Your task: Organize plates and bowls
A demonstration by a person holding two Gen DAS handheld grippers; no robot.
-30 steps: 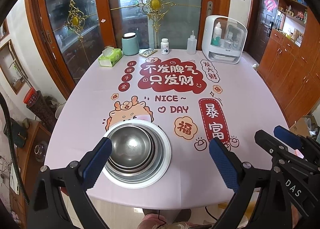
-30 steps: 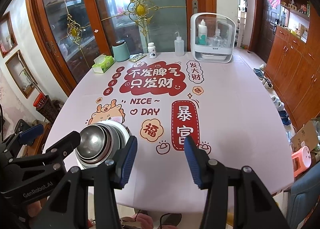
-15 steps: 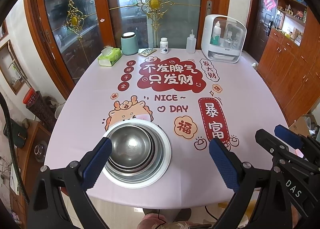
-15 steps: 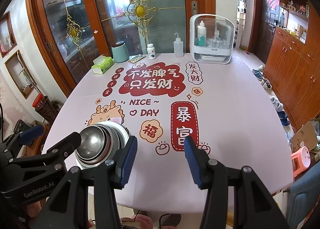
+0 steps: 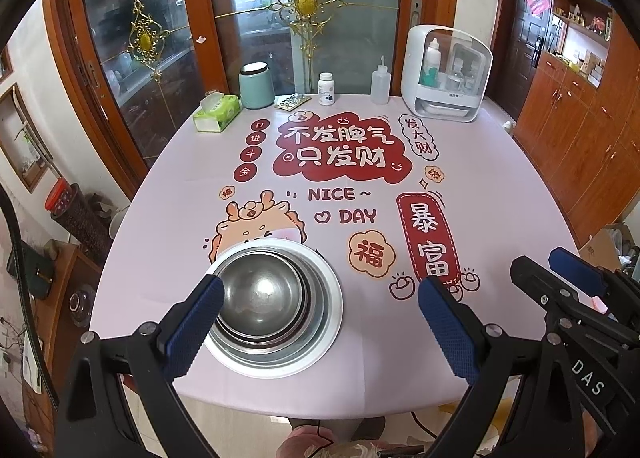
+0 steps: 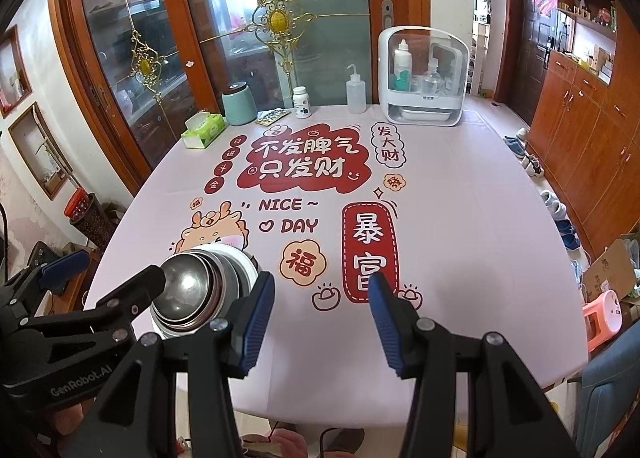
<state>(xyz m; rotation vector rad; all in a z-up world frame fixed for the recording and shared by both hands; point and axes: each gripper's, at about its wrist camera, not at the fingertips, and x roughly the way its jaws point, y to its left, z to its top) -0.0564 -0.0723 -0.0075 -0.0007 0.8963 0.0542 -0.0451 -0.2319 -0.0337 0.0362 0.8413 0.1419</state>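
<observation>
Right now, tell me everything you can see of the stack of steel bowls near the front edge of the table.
The stack of steel bowls is several shiny metal bowls nested upright, smallest innermost, scuffed and reflecting light. They sit on a white plate, which lies flat on the pink printed tablecloth and covers part of the cartoon dragon. The left gripper stands open, one blue pad overlapping the stack's near-left rim in view; contact is unclear. Nothing lies inside the top bowl.

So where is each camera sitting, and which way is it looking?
Left wrist: on the left gripper, looking down across the table; its open blue jaws frame the stacked bowls.
Right wrist: on the right gripper, facing the same way; its open jaws hold nothing, and the left gripper shows at its left.
Both show the bowls, white plate and tissue box.
</observation>
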